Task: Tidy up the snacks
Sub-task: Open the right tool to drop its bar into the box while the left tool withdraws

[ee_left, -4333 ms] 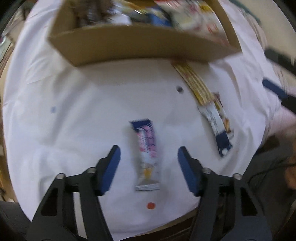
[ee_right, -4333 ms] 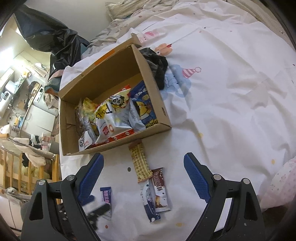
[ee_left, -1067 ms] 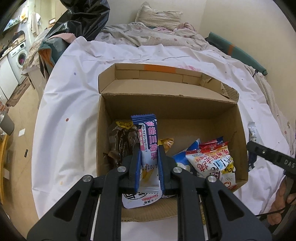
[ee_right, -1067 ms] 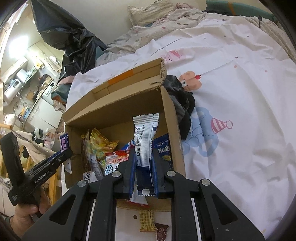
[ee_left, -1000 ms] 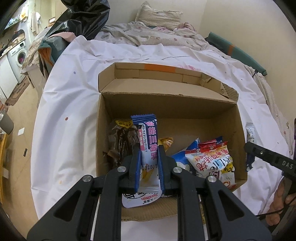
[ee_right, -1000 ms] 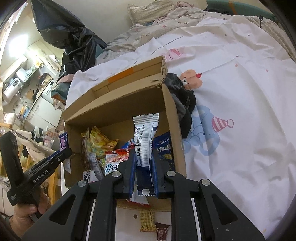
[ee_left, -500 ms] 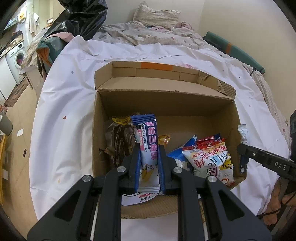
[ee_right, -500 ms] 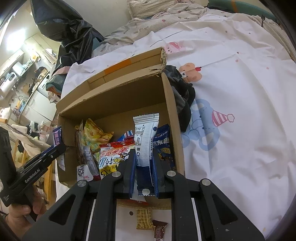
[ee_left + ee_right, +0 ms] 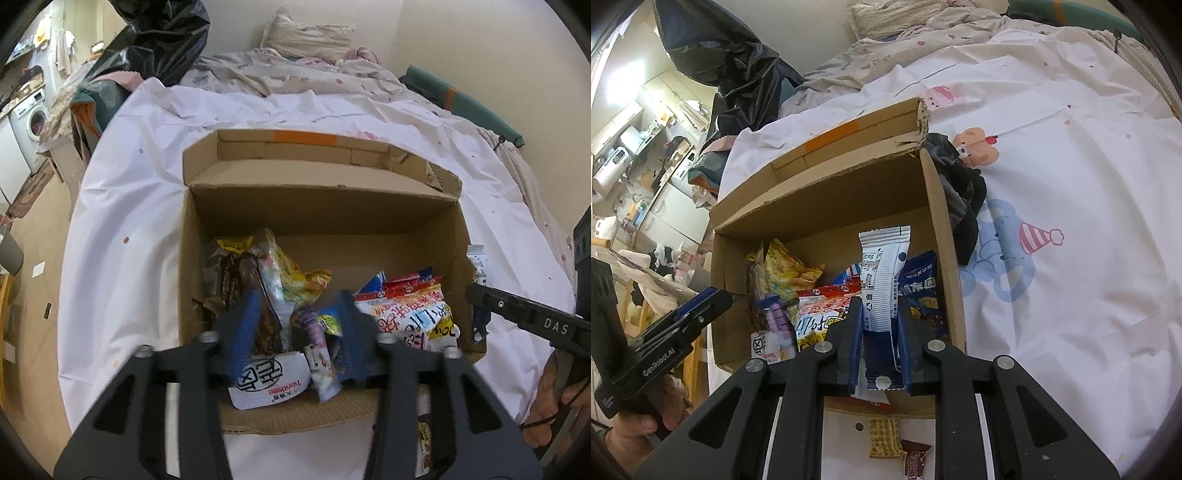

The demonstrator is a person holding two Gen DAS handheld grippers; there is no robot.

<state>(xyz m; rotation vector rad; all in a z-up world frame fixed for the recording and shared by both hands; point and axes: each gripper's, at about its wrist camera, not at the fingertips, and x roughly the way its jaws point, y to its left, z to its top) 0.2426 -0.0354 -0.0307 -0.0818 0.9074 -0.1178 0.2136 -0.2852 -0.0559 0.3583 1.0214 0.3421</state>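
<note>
Meanwhile the left gripper (image 9: 300, 325) hangs parted above the purple bar (image 9: 320, 354) among packets crowding the cardboard box (image 9: 321, 214), and the right gripper (image 9: 880, 334) clamps a white-and-blue bar (image 9: 882, 284) over it.

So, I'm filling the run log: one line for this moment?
left claw: open over box | purple bar: in box | right claw: shut on white-blue bar

Left tongs (image 9: 300, 325) spread wide, fingers apart; right tongs (image 9: 880, 341) clamped narrow, both angled downward.
</note>
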